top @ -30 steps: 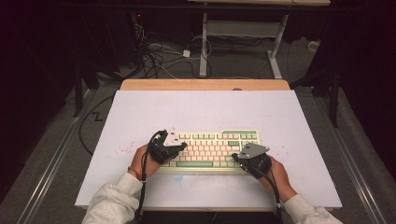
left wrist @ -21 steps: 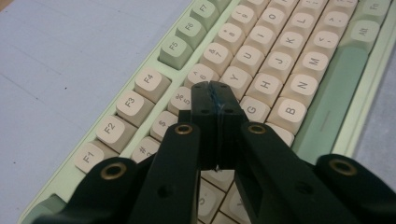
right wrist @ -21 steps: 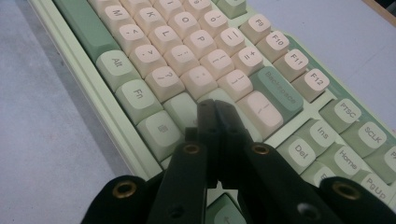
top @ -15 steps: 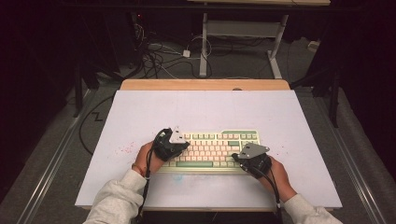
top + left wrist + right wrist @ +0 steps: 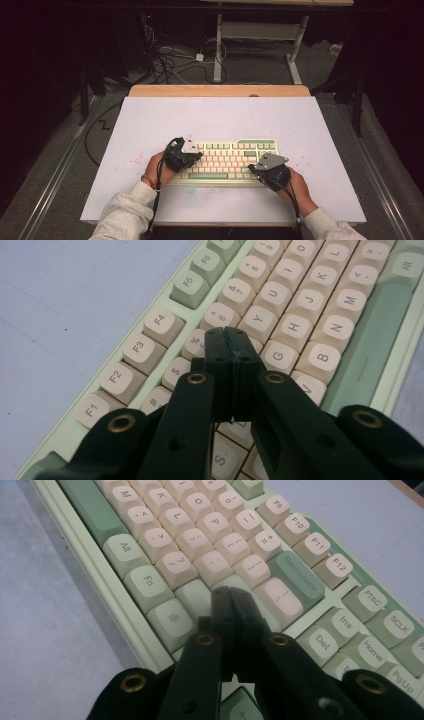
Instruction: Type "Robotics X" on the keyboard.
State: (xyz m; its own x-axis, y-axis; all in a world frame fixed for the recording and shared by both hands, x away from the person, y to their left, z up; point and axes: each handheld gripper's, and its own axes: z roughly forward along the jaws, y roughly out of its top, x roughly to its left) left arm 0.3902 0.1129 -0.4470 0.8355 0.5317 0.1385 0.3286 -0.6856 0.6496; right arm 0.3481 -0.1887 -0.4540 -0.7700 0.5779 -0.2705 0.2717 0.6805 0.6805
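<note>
A pale green plastic keyboard with cream keycaps (image 5: 227,161) lies near the six o'clock edge of the white-topped table (image 5: 220,120). The left gripper (image 5: 230,337), jaws pressed together on nothing, hovers over the T key region; the right gripper (image 5: 231,596), likewise closed, sits above the Enter area. Bare board stretches toward twelve o'clock; tangled cables (image 5: 167,57) lie on the floor beyond.
</note>
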